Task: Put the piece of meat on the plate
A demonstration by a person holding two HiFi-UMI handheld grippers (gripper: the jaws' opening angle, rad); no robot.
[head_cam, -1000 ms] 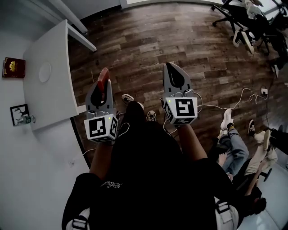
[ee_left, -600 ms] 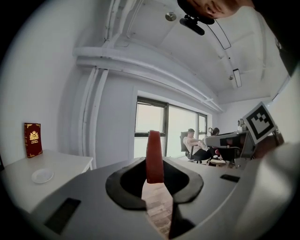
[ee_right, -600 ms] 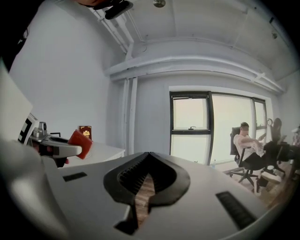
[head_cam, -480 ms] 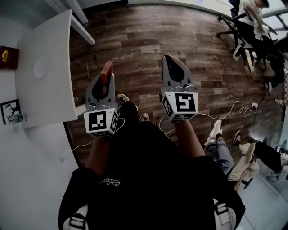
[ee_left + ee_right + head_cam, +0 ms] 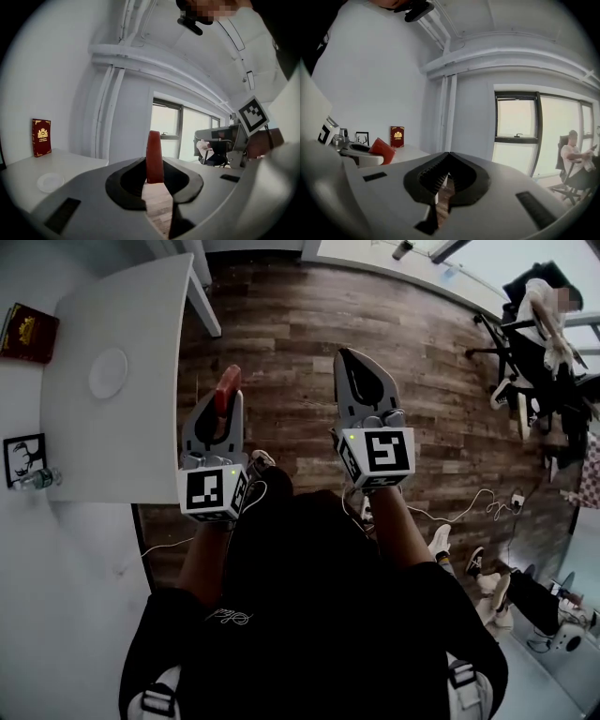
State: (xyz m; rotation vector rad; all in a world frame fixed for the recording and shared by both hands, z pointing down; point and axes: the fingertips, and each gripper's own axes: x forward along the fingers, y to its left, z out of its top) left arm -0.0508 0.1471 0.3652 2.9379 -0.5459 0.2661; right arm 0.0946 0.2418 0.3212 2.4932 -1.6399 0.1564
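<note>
Carrying was the step in hand: the left hand-held gripper point(image 5: 224, 407) had its jaws closed partway on the meat point(image 5: 154, 154), pinching the lower end so that the piece stood upright above the pads. The meat was over the wooden floor point(image 5: 300, 324), off the right edge of the surface point(image 5: 141, 456), not yet above it. The plate point(image 5: 108, 373) lay bare near the middle of the surface, well apart from the meat. The right hand-held gripper point(image 5: 356, 371) was shut, tips meeting, nothing in it, level with the left one over the floor.

By my reading, the next move called for swinging the left hand-held gripper across that right edge to a spot above the plate, lowering it, then opening the jaws. The plate would be an easy target to miss.

As for the stuff itself, the meat was a flat red slab with a rounded top and a smooth, matte face; it kept its shape in the grip, so it looked firm rather than floppy. The plate was small, round, white and shallow, pale against the white surface. Both hand-held grippers were grey moulded plastic with black ribbed pads. A red book point(image 5: 28, 332) with gold print stood by the left edge.
</note>
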